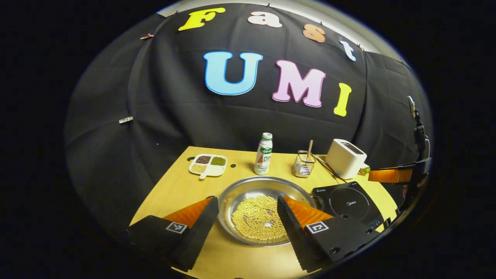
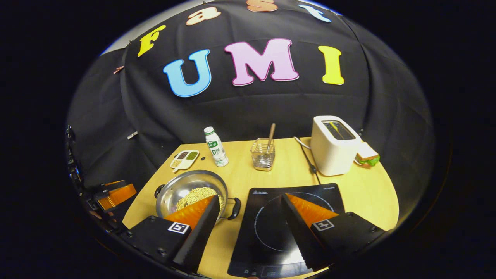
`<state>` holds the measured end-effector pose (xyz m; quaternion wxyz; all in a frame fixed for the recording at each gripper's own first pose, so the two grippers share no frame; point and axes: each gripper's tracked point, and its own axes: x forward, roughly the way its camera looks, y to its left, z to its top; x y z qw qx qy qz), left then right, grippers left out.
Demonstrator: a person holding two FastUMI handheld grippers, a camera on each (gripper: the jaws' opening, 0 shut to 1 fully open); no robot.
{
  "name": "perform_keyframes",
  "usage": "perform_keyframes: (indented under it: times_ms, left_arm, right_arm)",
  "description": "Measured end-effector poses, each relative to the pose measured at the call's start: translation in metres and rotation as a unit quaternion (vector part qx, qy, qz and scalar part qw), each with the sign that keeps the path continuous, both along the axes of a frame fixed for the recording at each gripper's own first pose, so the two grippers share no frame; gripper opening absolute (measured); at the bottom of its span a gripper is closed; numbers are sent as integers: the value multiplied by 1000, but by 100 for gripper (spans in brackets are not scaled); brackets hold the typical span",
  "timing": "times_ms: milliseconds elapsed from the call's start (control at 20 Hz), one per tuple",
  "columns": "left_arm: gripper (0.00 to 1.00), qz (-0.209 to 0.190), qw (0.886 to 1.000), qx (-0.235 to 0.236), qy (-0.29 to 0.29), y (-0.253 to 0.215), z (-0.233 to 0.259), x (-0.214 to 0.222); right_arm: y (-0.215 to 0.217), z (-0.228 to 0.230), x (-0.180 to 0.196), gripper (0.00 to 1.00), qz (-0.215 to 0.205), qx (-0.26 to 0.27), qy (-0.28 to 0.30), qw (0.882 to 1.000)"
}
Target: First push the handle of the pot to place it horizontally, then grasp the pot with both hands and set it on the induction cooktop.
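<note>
— two handles on the pot (image 2: 192,193), at its 3 and 9 o'clock; it sits left of the induction cooktop (image 2: 288,224).
— grippers?
— left gripper (image 1: 248,221) and right gripper (image 2: 250,226) both wide, empty.
— risk?
— uneven lift probably spills the beans (image 1: 259,221).

Bare table (image 2: 248,186) separates pot (image 2: 190,193) from cooktop (image 2: 286,221); bottle (image 2: 216,147) stands behind.

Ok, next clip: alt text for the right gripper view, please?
The right gripper hangs open above a black induction cooktop on a wooden table, with a steel pot of yellow beans to its left. Behind stand a bottle, a wire basket and a white toaster.
</note>
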<state>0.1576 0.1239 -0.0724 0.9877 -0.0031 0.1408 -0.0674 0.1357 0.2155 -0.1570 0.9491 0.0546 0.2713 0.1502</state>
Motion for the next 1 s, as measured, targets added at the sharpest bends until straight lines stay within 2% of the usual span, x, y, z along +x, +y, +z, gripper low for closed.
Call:
perform_keyframes:
  times_ms: [250, 500, 800, 1000]
  left_arm:
    - [95, -7, 1000, -9, 14, 29, -21, 31]
    - [96, -32, 999, -22, 26, 31, -48, 70]
    - [96, -55, 998, 8, 24, 36, -67, 119]
    - [95, -79, 995, 14, 54, 29, -97, 143]
  right_arm:
    - [49, -49, 23, 99, 1, 31, 87, 996]
    - [73, -101, 46, 99, 27, 18, 120, 992]
    - [87, -136, 68, 99, 24, 26, 149, 988]
    - [99, -153, 64, 99, 39, 21, 163, 986]
